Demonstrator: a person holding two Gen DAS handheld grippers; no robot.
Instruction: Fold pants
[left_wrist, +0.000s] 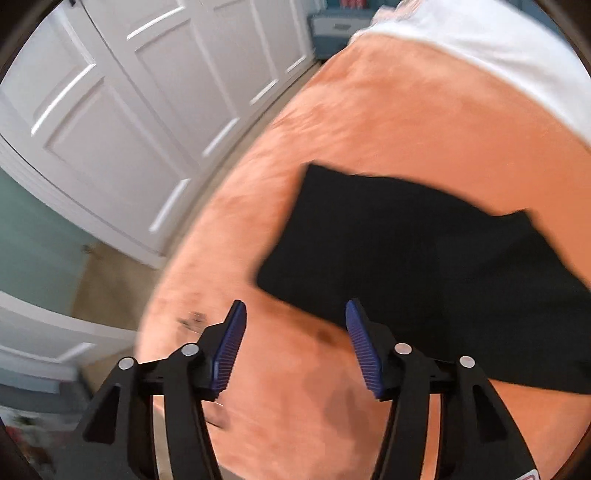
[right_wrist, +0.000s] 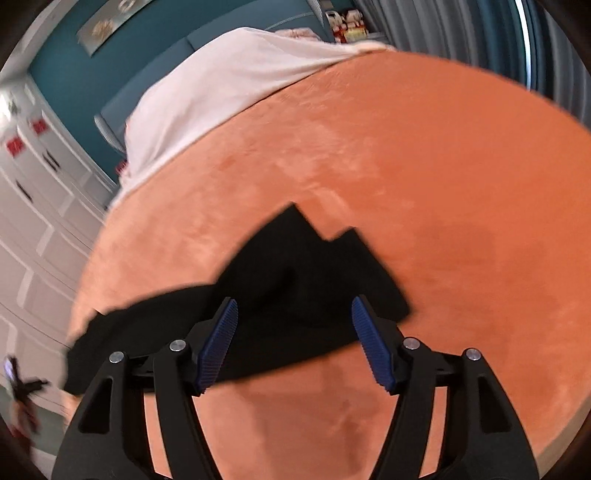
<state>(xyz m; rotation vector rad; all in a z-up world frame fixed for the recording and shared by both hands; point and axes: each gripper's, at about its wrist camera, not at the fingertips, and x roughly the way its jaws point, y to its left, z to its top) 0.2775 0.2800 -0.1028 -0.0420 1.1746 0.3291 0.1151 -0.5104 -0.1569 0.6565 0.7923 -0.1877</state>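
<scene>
The black pants (left_wrist: 424, 254) lie folded into a compact flat shape on an orange blanket (left_wrist: 388, 122). In the left wrist view my left gripper (left_wrist: 295, 314) hangs open above the blanket by the pants' near left corner, with nothing between its blue pads (left_wrist: 231, 350). In the right wrist view the same pants (right_wrist: 306, 280) spread across the middle, with a stepped far edge. My right gripper (right_wrist: 293, 314) stands open above their near edge. Its pads (right_wrist: 371, 343) press on nothing.
The orange blanket (right_wrist: 424, 166) covers a bed. A white sheet (left_wrist: 498, 48) lies at its far end, also in the right wrist view as a white sheet (right_wrist: 221, 85). White panelled doors (left_wrist: 122, 122) stand left of the bed. White drawers (right_wrist: 33, 192) line the wall.
</scene>
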